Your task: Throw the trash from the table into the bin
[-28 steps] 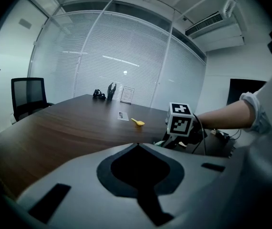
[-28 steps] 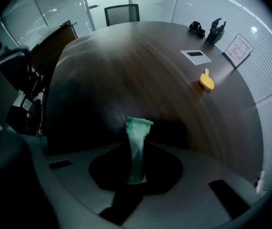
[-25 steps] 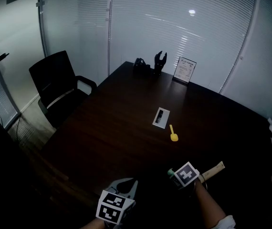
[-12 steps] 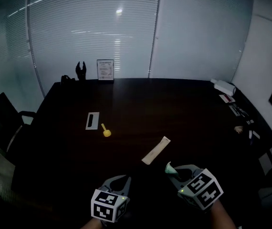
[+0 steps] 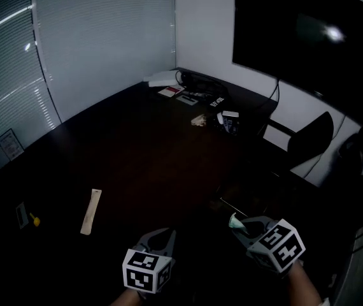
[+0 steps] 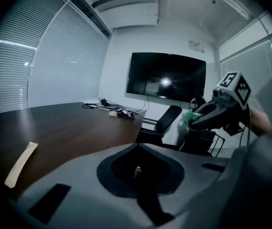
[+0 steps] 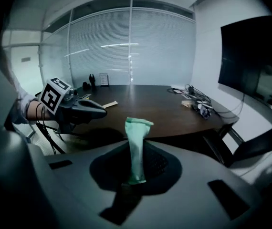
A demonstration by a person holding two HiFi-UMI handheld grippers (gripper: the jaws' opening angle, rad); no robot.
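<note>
A pale green wrapper stands upright between the jaws of my right gripper, which is shut on it. In the head view that gripper hangs past the near right edge of the dark table, the green wrapper at its tip. My left gripper is beside it over the near edge, jaws together with nothing seen between them. A beige paper strip lies on the table to the left. A dark wire-mesh container, perhaps the bin, stands below the right gripper.
A small yellow piece and a white card lie at the far left. Cables and small clutter fill the far corner under a wall screen. A black chair stands at the table's right side.
The view has swung right, from the blinds and glass wall to the screen wall. Both grippers went with it, the right keeping the green wrapper. The beige strip stays on the table, now at the left.
</note>
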